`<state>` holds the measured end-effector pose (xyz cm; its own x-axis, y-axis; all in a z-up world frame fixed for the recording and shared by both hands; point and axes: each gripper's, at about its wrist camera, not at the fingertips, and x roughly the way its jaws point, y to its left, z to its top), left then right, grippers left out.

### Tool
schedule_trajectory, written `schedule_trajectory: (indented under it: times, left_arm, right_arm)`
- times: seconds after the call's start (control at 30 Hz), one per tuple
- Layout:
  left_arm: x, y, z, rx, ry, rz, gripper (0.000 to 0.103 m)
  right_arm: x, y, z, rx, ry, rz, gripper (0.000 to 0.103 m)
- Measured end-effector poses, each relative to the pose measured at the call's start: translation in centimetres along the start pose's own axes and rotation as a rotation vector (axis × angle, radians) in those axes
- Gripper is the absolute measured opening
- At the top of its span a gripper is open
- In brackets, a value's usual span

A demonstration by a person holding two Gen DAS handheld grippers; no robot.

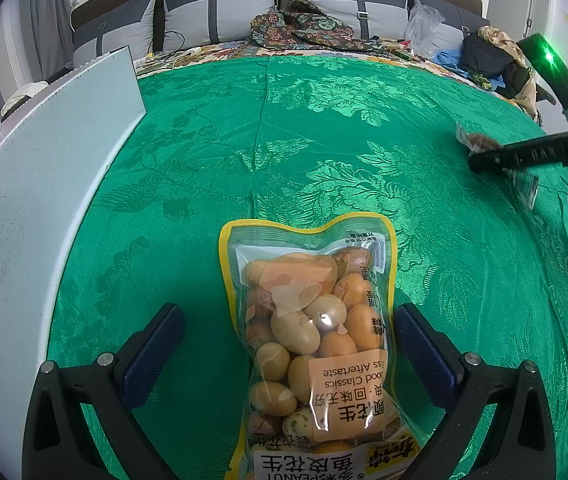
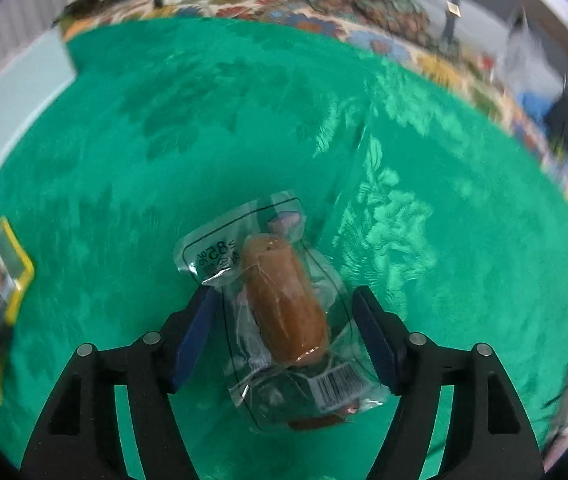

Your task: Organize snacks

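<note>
Green cloth (image 2: 164, 120); sausage pack (image 2: 284, 308) between spread right jaws, seemingly untouched; peanut bag (image 1: 312, 320) between spread left jaws.

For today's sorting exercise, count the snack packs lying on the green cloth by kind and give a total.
Peanut bag: 1
Sausage pack: 1
Total: 2

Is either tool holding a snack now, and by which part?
Nothing is held. Both tools stand open, left tool around the peanut bag, right tool around the sausage pack.
</note>
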<state>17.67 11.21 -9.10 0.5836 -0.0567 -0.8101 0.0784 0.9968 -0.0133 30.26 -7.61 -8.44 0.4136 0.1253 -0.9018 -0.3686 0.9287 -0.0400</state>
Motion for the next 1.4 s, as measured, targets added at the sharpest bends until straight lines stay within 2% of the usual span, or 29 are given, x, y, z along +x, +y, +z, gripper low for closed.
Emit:
schedule_trajectory:
  times: [0.07,0.1,0.13,0.17,0.23,0.27,0.33,0.47,0.53,0.6,0.67,0.77,0.83,0.87,0.97,1.03,1.1,1.2,1.27,1.3,1.33,1.4]
  left_arm:
    - [0.0,0.0,0.0,0.001,0.002,0.000,0.103]
    - [-0.1,0.0,0.0,0.007,0.008,-0.007,0.102]
    - [-0.4,0.1,0.1,0.015,0.012,-0.021,0.086]
    - [-1.0,0.2,0.2,0.017,0.000,-0.018,0.059]
    - [-1.3,0.8,0.4,-0.018,0.038,-0.066,0.057]
    - [-1.5,1.4,0.3,-0.049,0.050,-0.112,0.057]
    - [-2.1,2.2,-0.2,-0.105,0.055,-0.145,0.057]
    - [-5.3,3.9,-1.2,-0.255,0.011,-0.259,0.057]
    - [-7.4,4.6,-1.3,-0.316,-0.018,-0.306,0.057]
    - [-10.5,6.0,-1.0,-0.371,-0.068,-0.346,0.057]
    - [-13.9,8.3,-0.6,-0.392,-0.127,-0.344,0.057]
    - [-17.9,12.5,-0.3,-0.394,-0.176,-0.268,0.057]
    - [-19.8,16.3,-0.8,-0.402,-0.175,-0.169,0.057]
    - [-20.4,18.6,-1.4,-0.408,-0.166,-0.096,0.058]
    - [-20.7,23.8,-3.3,-0.431,-0.112,0.067,0.058]
    - [-20.3,26.2,-4.6,-0.433,-0.070,0.155,0.061]
    - [-19.8,27.8,-6.1,-0.434,-0.027,0.237,0.067]
    - [-20.1,28.9,-8.4,-0.440,-0.026,0.293,0.075]
    - [-20.6,28.9,-9.3,-0.436,-0.049,0.314,0.088]
    - [-21.1,28.7,-9.5,-0.426,-0.066,0.334,0.090]
    - [-21.5,28.5,-9.4,-0.415,-0.069,0.368,0.093]
    - [-22.6,27.5,-9.1,-0.379,-0.063,0.467,0.097]
  right_arm:
    - [-0.3,-0.9,0.1,0.077,0.003,-0.003,0.047]
    - [-0.5,-1.2,0.0,0.098,0.007,0.002,0.046]
    - [-0.8,-1.8,-0.3,0.139,0.014,0.038,0.043]
    - [-1.2,-2.3,-0.6,0.173,0.023,0.069,0.042]
    - [-2.1,-3.1,-1.7,0.234,0.024,0.125,0.041]
    - [-2.9,-3.5,-2.4,0.264,0.008,0.159,0.041]
    - [-4.8,-4.2,-3.7,0.325,-0.030,0.241,0.041]
    - [-8.6,-4.1,-6.4,0.443,-0.098,0.433,0.042]
    - [-9.8,-3.0,-7.0,0.463,-0.102,0.489,0.042]
    - [-11.1,-0.7,-6.6,0.456,-0.108,0.545,0.042]
    - [-12.9,2.5,-5.5,0.428,-0.128,0.607,0.042]
    - [-16.0,9.3,-2.8,0.356,-0.170,0.723,0.043]
    - [-17.9,14.3,-0.8,0.296,-0.191,0.787,0.044]
    - [-18.7,17.3,0.3,0.263,-0.195,0.820,0.044]
    - [-20.0,26.1,2.4,0.167,-0.181,0.879,0.046]
    - [-20.0,31.6,3.1,0.101,-0.167,0.865,0.050]
    - [-19.3,35.4,2.8,0.074,-0.152,0.846,0.064]
    - [-16.9,39.9,1.6,0.033,-0.094,0.779,0.069]
    - [-15.9,40.3,1.0,0.019,-0.058,0.725,0.069]
    - [-15.9,40.0,0.4,0.016,-0.070,0.696,0.069]
    - [-16.0,39.3,0.2,0.011,-0.090,0.675,0.069]
    - [-17.9,38.3,-0.5,-0.021,-0.210,0.605,0.075]
